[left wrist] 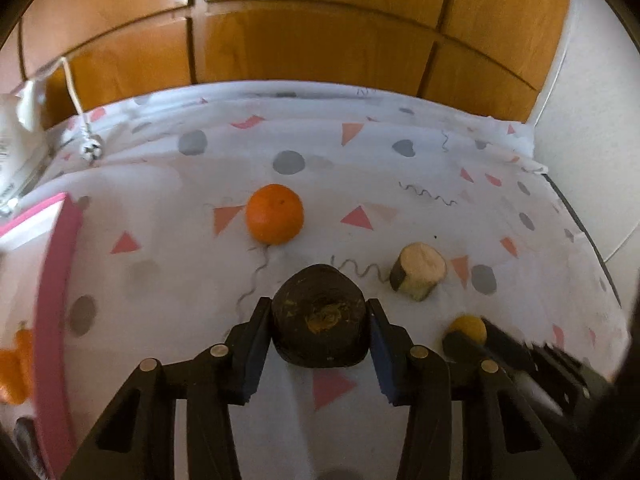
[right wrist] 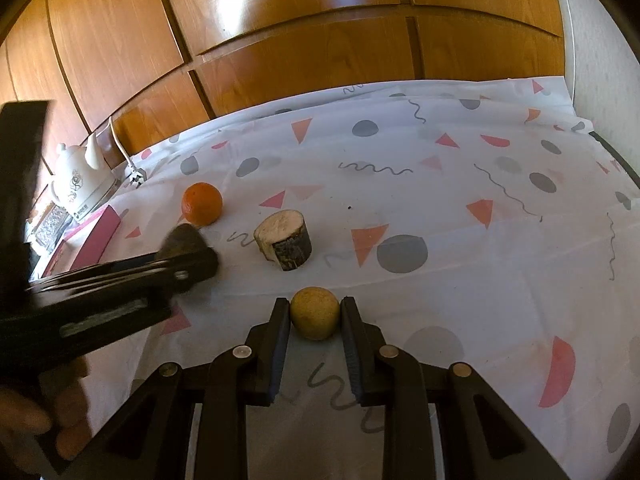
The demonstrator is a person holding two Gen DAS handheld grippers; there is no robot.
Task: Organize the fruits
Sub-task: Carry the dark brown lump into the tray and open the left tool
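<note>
My left gripper (left wrist: pixel 320 312) is shut on a dark brown, wrinkled fruit (left wrist: pixel 320 316) and holds it above the patterned cloth; it also shows in the right wrist view (right wrist: pixel 182 242). My right gripper (right wrist: pixel 315 312) is shut on a small yellow fruit (right wrist: pixel 315 312), also seen in the left wrist view (left wrist: pixel 468 326). An orange (left wrist: pixel 274 219) lies on the cloth beyond the left gripper, and shows in the right wrist view (right wrist: pixel 202 203). A pink-rimmed box (left wrist: pixel 56 280) stands at the left with orange fruit (left wrist: pixel 16 364) inside.
A short wooden log piece (left wrist: pixel 418 276) lies on the cloth between the grippers, also in the right wrist view (right wrist: pixel 285 244). A white kettle (right wrist: pixel 82 184) with cord stands at the back left. Wooden cabinet doors (right wrist: pixel 320 40) back the table (right wrist: pixel 440 200).
</note>
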